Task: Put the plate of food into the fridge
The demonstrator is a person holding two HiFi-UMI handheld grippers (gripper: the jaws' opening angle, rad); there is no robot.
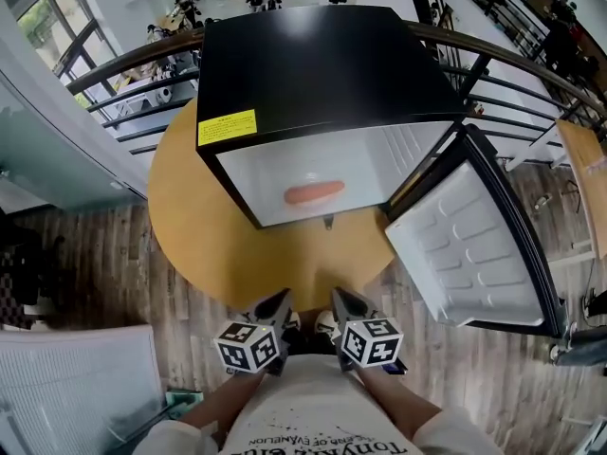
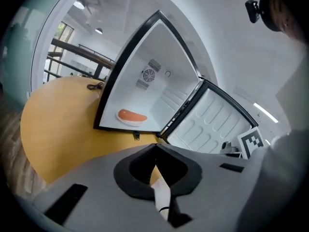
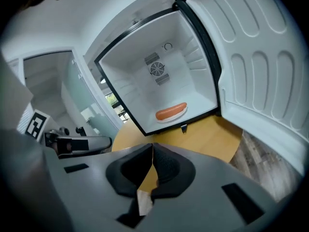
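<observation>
A white plate with a sausage (image 1: 315,194) lies on the floor of the small black fridge (image 1: 313,74), near its front edge. The plate (image 2: 131,117) shows in the left gripper view, and the plate (image 3: 171,113) in the right gripper view too. The fridge door (image 1: 474,254) hangs wide open to the right. My left gripper (image 1: 275,303) and right gripper (image 1: 343,301) are side by side close to my body, well short of the fridge. Both are shut with nothing between their jaws.
The fridge stands on a round yellow table (image 1: 185,226) above a wood floor. A curved dark railing (image 1: 531,74) runs behind it. A white panel (image 1: 76,387) lies at the lower left. The door's inner shelves (image 3: 260,76) are bare.
</observation>
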